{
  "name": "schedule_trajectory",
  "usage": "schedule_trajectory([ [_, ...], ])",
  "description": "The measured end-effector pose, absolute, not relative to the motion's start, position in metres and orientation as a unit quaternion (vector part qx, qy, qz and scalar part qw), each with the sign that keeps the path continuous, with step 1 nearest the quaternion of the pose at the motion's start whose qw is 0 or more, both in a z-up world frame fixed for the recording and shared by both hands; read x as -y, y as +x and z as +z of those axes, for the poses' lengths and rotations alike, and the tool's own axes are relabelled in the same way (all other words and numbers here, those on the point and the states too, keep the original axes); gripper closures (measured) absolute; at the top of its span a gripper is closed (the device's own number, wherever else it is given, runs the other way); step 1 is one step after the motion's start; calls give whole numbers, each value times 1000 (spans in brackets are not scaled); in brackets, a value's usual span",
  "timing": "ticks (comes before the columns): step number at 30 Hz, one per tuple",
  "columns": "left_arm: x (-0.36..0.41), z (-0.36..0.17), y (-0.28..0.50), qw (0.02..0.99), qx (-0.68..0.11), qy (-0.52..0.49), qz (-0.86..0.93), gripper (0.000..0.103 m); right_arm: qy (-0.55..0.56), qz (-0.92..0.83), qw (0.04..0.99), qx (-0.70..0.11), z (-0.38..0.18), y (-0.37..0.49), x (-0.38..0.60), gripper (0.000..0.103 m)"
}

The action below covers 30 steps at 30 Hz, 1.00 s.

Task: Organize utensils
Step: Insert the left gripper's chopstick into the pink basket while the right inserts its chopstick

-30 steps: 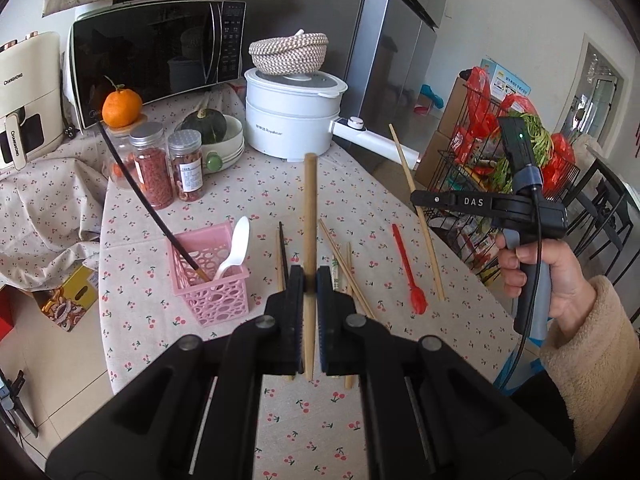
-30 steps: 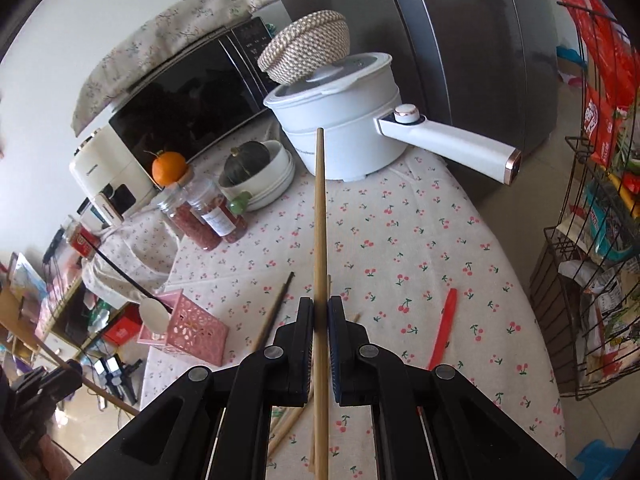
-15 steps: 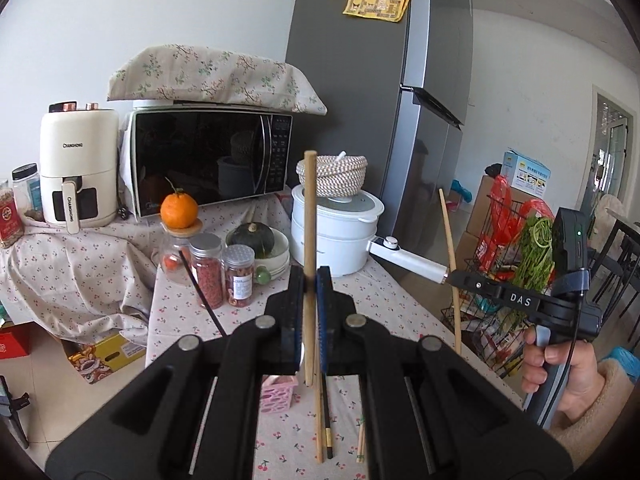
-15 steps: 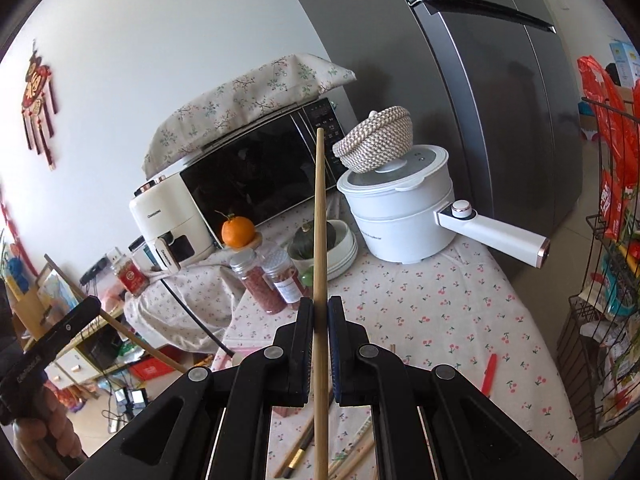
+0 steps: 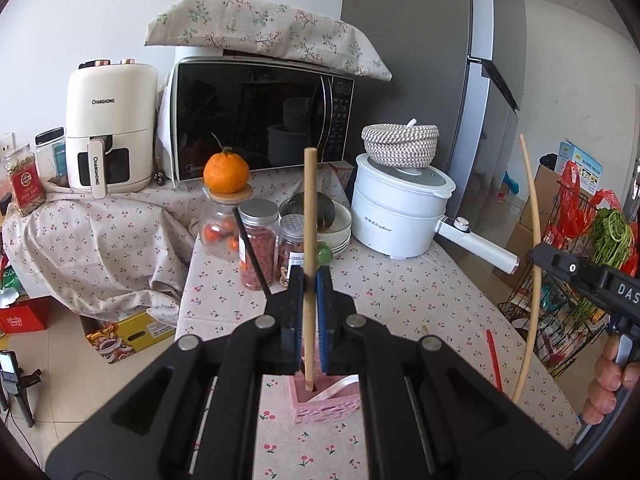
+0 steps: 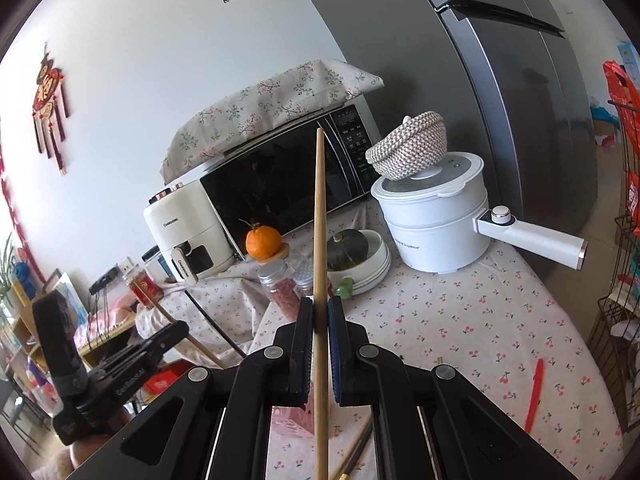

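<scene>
We note a grey fridge at the back of both views, then a black microwave under a flowered cloth, a cream air fryer and a white electric pot with a woven basket on its lid, all on a table in a cherry-print cloth. Only the right wrist view gives us the red hanging ornament on the wall; only the left wrist view gives us the wire rack with greens and the person's hand on the right tool's handle. The left gripper is clamped on a wooden chopstick, held upright, its lower end dipping into the pink basket, where a white spoon lies; a black chopstick appears to lean out of the same basket, though its base is hidden. The right gripper is likewise closed tight on a second wooden chopstick, lifted clear of the table. A white bowl holds a dark green squash. Jars: an orange sits on a glass jar of small orange fruit; a spice jar holds red bits. A red spoon lies loose on the cloth.
</scene>
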<state>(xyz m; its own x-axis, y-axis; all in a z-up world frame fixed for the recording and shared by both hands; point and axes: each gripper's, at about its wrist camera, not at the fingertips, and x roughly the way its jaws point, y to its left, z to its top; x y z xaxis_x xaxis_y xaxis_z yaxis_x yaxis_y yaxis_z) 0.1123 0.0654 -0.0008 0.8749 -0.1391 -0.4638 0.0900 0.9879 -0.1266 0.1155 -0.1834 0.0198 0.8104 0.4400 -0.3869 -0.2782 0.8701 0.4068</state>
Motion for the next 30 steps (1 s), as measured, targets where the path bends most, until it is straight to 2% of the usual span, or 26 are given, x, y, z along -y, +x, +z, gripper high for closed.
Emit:
schedule_trajectory([
  [5, -68, -19, 128, 956, -277, -55, -76, 96, 178, 193, 943, -206, 30, 113, 150, 96],
  [7, -73, -22, 131, 948, -300, -70, -76, 92, 172, 188, 947, -197, 30, 115, 133, 96],
  [10, -84, -18, 124, 942, -315, -92, -75, 77, 175, 175, 951, -188, 23, 122, 111, 96],
  [12, -92, -14, 116, 939, -323, -98, -69, 60, 181, 160, 953, -182, 15, 129, 98, 95],
  [18, -115, -17, 106, 931, -353, -83, -35, 44, 168, 100, 968, -155, -9, 143, 64, 96],
  [26, -146, -25, 109, 917, -377, -130, -18, 43, 123, 24, 985, -117, -33, 153, 38, 95],
  [30, -142, -26, 108, 917, -378, -123, -21, 42, 133, 20, 981, -137, -41, 156, 40, 95],
])
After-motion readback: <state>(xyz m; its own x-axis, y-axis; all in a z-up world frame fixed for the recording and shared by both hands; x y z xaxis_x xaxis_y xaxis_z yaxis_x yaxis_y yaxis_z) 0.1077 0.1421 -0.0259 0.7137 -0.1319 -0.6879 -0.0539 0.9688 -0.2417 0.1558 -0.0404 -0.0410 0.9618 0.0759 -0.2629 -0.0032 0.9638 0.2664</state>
